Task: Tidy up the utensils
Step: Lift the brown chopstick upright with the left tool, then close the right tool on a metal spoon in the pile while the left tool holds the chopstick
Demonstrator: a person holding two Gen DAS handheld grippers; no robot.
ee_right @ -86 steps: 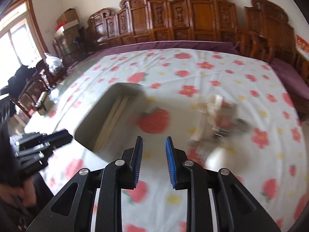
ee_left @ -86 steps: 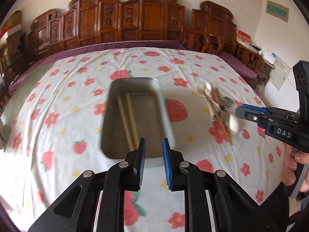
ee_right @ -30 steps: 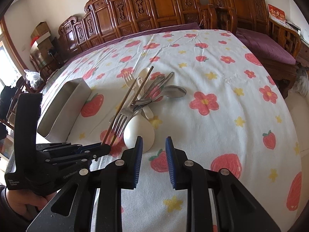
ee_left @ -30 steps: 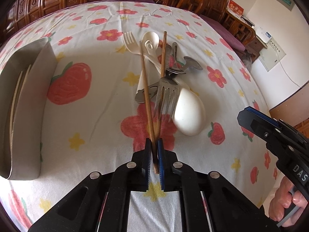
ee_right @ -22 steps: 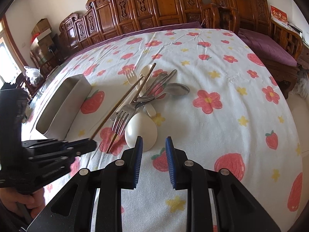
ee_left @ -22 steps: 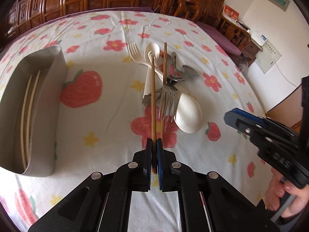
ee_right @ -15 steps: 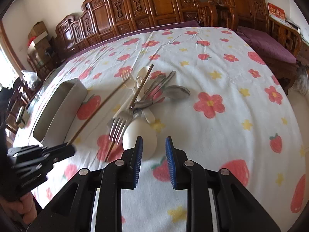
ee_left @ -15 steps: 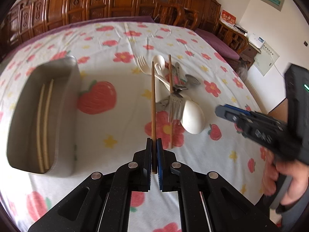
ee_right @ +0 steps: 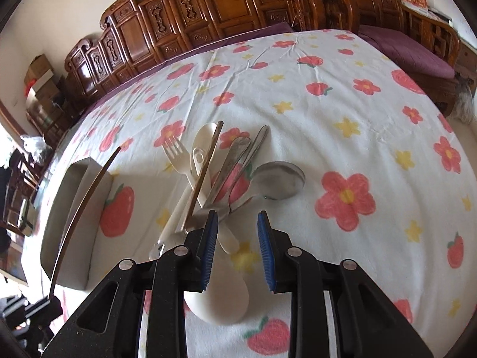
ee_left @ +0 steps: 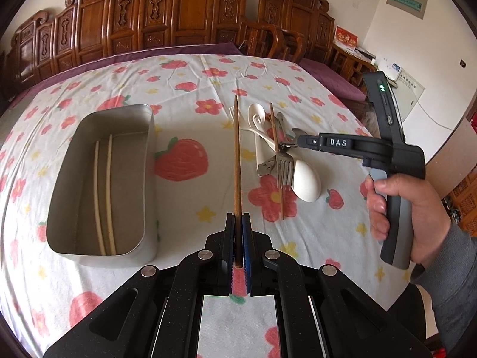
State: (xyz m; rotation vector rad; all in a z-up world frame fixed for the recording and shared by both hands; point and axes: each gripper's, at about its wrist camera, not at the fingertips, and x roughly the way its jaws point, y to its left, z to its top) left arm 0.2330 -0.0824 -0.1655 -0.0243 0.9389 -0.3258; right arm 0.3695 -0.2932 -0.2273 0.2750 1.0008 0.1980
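Observation:
My left gripper (ee_left: 238,217) is shut on the near end of a brown chopstick (ee_left: 237,155), which points away over the cloth between the metal tin (ee_left: 149,161) and the utensil pile. Two pale chopsticks (ee_left: 103,191) lie inside the tin. The pile holds a second brown chopstick (ee_right: 205,167), a white fork (ee_right: 179,155), a large white spoon (ee_right: 220,301), a metal spoon (ee_right: 278,180) and a metal fork (ee_left: 284,167). My right gripper (ee_right: 237,217) hangs just above the pile, its jaws opening, the pads pressing on nothing. The held chopstick (ee_right: 86,197) crosses the left of the right wrist view.
A strawberry-and-flower tablecloth (ee_left: 190,74) covers the round table. Carved wooden chairs (ee_left: 190,15) line its far side. A person's hand (ee_left: 411,203) holds the right gripper's handle at the table's right edge.
My left gripper has lifted the brown chopstick out of the pile and carried it left, closer to the tin. My right gripper has come in low over the pile.

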